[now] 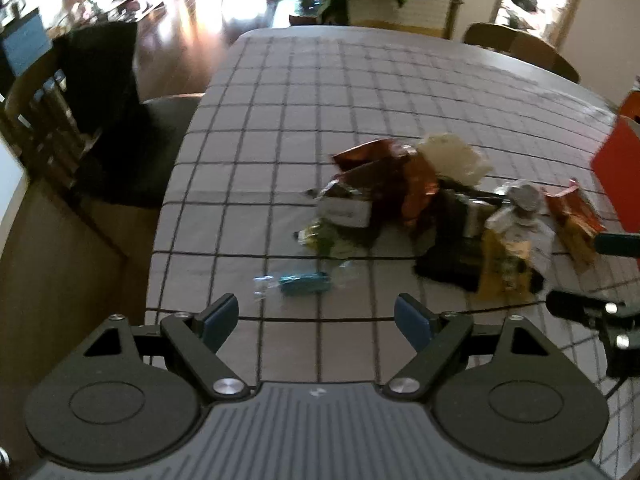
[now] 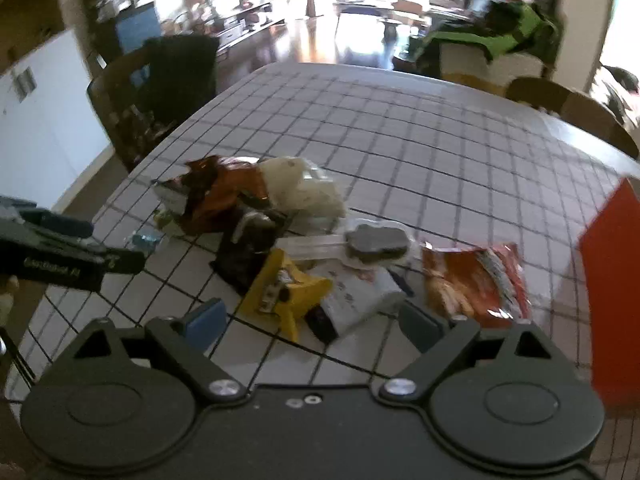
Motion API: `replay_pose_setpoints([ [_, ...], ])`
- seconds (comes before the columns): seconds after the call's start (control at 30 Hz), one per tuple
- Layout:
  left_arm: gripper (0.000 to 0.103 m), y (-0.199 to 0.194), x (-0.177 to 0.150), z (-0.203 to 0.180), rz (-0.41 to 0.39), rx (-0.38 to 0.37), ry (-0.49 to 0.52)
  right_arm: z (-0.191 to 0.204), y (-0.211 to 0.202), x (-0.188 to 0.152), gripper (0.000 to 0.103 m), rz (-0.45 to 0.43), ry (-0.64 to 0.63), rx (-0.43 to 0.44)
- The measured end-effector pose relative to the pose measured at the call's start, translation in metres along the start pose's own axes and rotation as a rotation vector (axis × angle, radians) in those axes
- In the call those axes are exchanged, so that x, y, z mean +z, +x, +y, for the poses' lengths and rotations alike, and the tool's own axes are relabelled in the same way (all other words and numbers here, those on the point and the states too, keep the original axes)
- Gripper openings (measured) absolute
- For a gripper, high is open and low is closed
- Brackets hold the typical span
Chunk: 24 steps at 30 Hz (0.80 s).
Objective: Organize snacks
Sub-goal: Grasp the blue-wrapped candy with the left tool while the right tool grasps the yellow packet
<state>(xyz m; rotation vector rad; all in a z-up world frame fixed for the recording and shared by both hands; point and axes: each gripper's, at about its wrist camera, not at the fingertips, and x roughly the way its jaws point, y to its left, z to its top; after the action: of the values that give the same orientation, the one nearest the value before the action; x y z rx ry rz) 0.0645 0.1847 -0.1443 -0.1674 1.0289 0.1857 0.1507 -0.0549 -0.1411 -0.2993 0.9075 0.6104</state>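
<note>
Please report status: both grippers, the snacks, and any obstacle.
Left gripper open, empty. Right gripper open, empty. Snack pile untouched on checked tablecloth. Orange box at right; path free.

Checked tablecloth [image 1: 320, 128] on table; dark-draped chair [image 1: 100, 92] at left; green cloth [image 2: 516, 36] beyond far edge

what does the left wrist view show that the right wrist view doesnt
Only the left wrist view shows the small teal wrapped candy clearly, lying alone nearest the open left gripper.

Only the right wrist view shows the grey moulded piece in clear plastic plainly.

Both share the grid-patterned tablecloth, the yellow snack pouch, the orange-red snack bag and the red box.
</note>
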Motion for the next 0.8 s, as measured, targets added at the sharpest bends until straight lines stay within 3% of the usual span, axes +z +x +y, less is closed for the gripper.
replay_pose_setpoints([
  [0.33,0.085,0.019,0.01,0.015,0.025,-0.019,-0.048,0.014,0.027,0.009,0.085,0.048,-0.033,0.021],
  [0.6,0.083,0.018,0.017,0.002,0.034,-0.122,0.297,0.017,0.037,0.01,0.083,0.063,-0.051,0.03],
  [0.8,0.059,0.036,0.024,0.004,0.082,-0.123,0.369,0.023,0.045,0.01,0.083,0.07,-0.06,0.001],
])
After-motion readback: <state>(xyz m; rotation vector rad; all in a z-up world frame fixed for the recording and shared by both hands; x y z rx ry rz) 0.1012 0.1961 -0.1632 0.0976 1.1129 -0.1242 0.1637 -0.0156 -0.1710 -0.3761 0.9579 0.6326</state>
